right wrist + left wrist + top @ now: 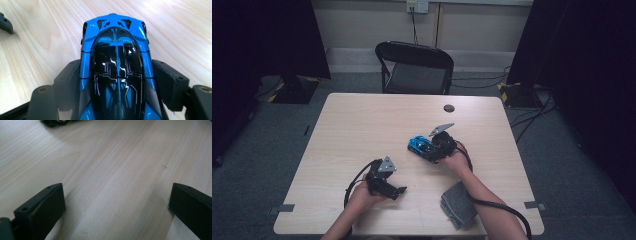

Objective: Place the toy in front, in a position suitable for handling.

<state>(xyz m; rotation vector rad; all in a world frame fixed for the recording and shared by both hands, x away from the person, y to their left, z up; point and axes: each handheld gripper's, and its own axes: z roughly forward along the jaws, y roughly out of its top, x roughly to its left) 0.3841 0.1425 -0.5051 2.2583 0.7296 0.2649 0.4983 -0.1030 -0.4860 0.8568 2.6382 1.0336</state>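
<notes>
Right gripper (430, 148) clamped on shiny blue-and-black toy car (116, 67) mid-table; left gripper (398, 191) near left, spread wide over bare pale wooden table (120, 170), holding nothing

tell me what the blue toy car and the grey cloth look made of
Toy car: probably glossy plastic or painted metal; sharp light glints on its blue body and black canopy. Grey cloth: looks like soft matte felt or fleece, folded, no shine. Table: pale wood-grain surface, possibly laminate.
</notes>
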